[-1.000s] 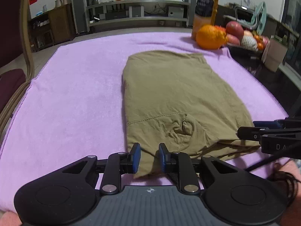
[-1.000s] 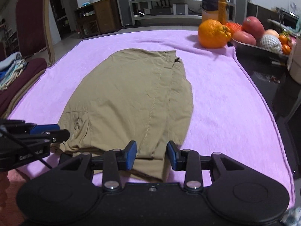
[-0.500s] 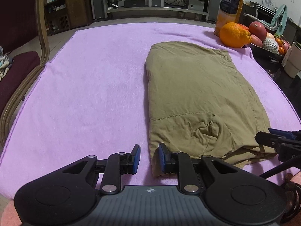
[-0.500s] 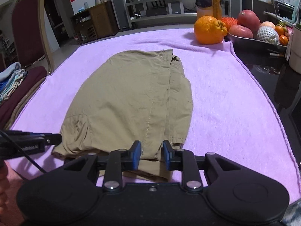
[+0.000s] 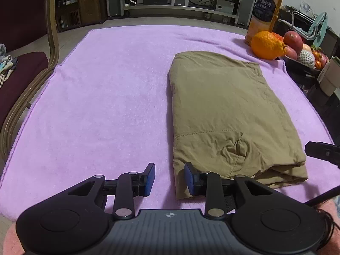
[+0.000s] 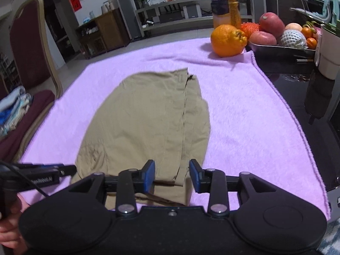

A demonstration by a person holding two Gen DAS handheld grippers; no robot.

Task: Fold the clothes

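A khaki garment (image 5: 223, 110) lies folded into a long rectangle on the purple towel (image 5: 106, 106). My left gripper (image 5: 169, 178) is open at the garment's near left corner; its right pad (image 5: 189, 178) hovers over the cloth edge and its left pad is over the towel. In the right wrist view the same garment (image 6: 148, 123) runs away from me, and my right gripper (image 6: 172, 175) is open just above its near edge, with nothing pinched. Each gripper shows in the other's view: the right gripper (image 5: 318, 150), the left gripper (image 6: 42, 172).
An orange (image 5: 266, 44), a juice bottle (image 5: 265, 8) and a fruit tray (image 6: 282, 48) stand at the towel's far right corner. A dark glass table edge (image 6: 308, 110) borders the right. A chair (image 5: 25, 80) with stacked cloths stands at the left.
Both grippers have opened wider; the right narrowed half a second ago, then spread again. The left gripper has shifted left, off the garment's corner. The garment lies still.
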